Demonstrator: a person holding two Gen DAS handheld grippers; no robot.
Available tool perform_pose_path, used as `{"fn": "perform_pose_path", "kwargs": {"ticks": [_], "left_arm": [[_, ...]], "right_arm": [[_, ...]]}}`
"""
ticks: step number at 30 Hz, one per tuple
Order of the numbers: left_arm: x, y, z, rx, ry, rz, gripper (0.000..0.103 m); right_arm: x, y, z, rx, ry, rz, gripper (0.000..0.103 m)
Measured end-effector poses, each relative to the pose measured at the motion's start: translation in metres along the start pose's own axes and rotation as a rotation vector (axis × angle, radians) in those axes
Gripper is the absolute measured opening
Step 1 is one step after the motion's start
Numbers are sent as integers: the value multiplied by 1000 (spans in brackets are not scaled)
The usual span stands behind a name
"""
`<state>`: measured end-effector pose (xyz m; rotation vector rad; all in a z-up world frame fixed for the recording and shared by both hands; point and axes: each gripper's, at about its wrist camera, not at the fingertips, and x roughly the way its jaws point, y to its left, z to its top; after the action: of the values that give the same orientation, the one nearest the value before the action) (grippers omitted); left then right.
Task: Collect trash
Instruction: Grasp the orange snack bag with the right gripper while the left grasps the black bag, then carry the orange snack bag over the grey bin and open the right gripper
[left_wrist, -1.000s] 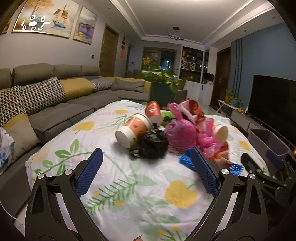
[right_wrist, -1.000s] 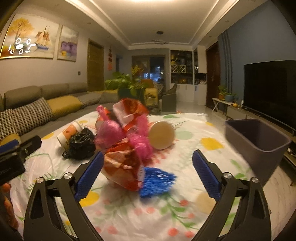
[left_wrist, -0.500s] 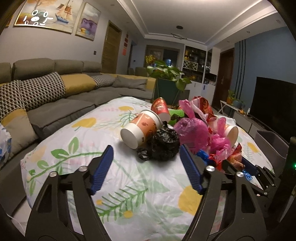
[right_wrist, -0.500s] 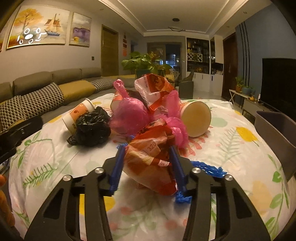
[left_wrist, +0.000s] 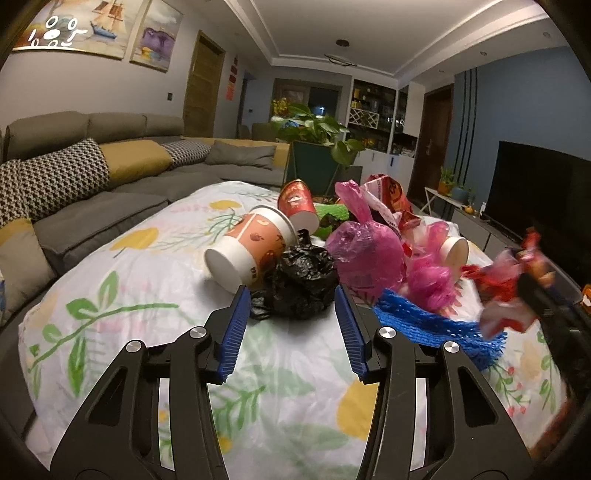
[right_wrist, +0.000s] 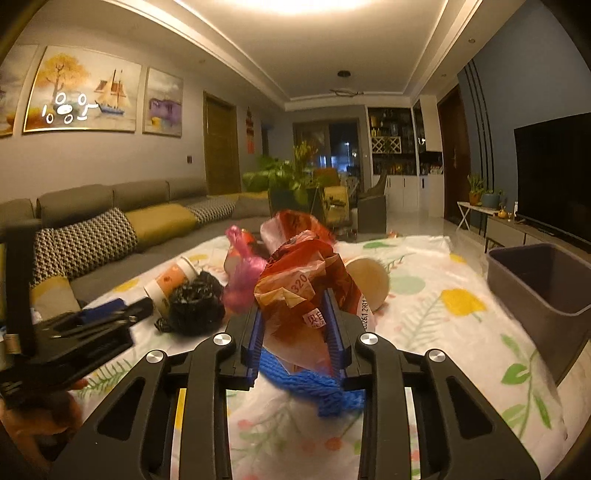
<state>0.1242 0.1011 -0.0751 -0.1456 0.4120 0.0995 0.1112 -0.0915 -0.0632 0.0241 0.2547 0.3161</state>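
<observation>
Trash on the flowered tablecloth (left_wrist: 122, 295), one piece in each gripper's reach.

Right gripper (right_wrist: 295, 299) is clamped on a crumpled red-and-orange wrapper (right_wrist: 299, 280), with blue foam netting (right_wrist: 317, 387) just beneath it. Left gripper (left_wrist: 290, 299) stands partly spread, its blue pads either side of the black plastic bag (left_wrist: 303, 280); whether they touch it I cannot tell. An orange paper cup (left_wrist: 247, 251) lies tipped beside that bag, a pink bag (left_wrist: 365, 254) on its other side. Near the table's right edge stands a grey bin (right_wrist: 535, 288).

Blue mesh (right_wrist: 314, 384) partly hidden behind the red wrapper (right_wrist: 303, 295); grey bin (right_wrist: 543, 295) cut off at right.
</observation>
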Motion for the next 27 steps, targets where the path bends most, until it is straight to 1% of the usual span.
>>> {"fn": "perform_pose_path", "kwargs": {"ticks": [3,6,10,12,14,16,19,21,27], "left_arm": [[20,-2,6,7,22,12,47],[39,-2,13,-10,64,-5,47],[61,-7,15,11,114,-15,47],[70,-4,15,-7,144,-37,41],[78,0,13,-32,178,-65,21],[81,3,11,-47,189,-83,11],[76,1,8,-45,178,-94,5],[67,1,7,-53,169,-104,4],[16,-6,18,-40,71,-133,4]], "right_arm": [[-6,-6,2,6,-9,0,31],[-8,-9,2,0,-13,-8,31],[-7,-16,3,7,-11,-18,31],[-6,-17,3,9,-7,-19,31],[-4,-19,2,11,1,-24,31],[-3,-20,1,15,9,-25,31],[-5,-24,0,17,12,-22,31],[-6,-25,0,15,12,-20,31],[-14,-32,3,16,5,-15,31]]}}
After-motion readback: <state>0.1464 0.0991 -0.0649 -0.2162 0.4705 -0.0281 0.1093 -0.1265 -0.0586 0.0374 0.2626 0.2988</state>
